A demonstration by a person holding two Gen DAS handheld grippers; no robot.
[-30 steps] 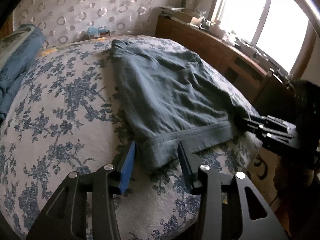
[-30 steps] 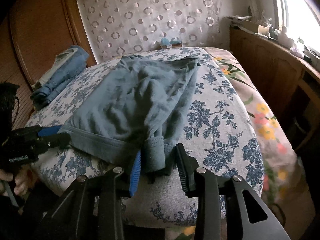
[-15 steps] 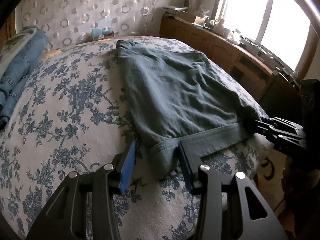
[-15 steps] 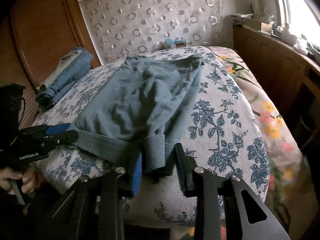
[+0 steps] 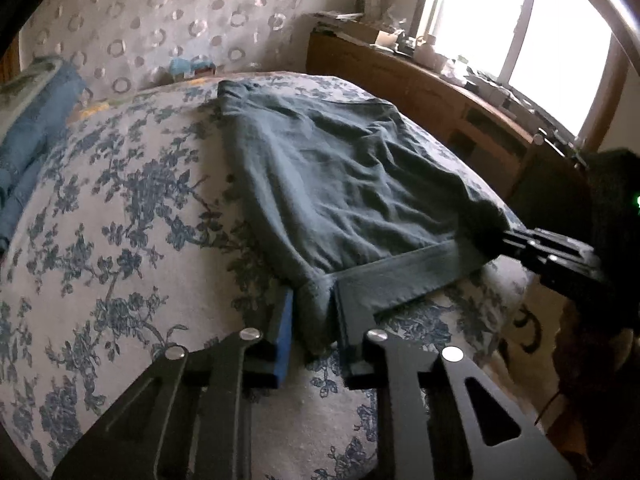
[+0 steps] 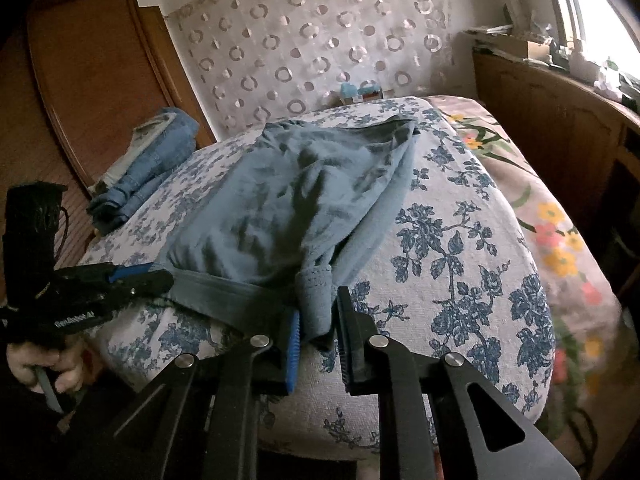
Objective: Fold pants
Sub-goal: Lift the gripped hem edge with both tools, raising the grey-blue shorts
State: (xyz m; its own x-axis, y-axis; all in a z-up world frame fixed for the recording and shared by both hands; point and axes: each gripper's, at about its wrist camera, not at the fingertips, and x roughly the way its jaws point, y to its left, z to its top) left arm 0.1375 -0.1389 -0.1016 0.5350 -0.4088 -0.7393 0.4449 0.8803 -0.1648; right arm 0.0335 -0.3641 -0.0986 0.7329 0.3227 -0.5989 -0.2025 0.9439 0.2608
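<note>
Since a second ago both sets of jaws have narrowed onto the waistband corners of the pants (image 5: 344, 184), and the band between them now runs tauter along the near edge of the bed (image 5: 120, 240). The left gripper (image 5: 314, 320) is clenched on the left corner, cloth bunched between its blue pad and the black one. The right gripper (image 6: 316, 312) grasps the other corner the same way, low at the mattress edge and pointing toward the headboard (image 6: 304, 40). Each gripper shows in the other's view, reaching in level from the side. The pants lie flat on the flowered bedspread, legs stretching away toward the headboard. Folded jeans (image 6: 148, 168) sit apart near the wooden wardrobe (image 6: 92, 68).
</note>
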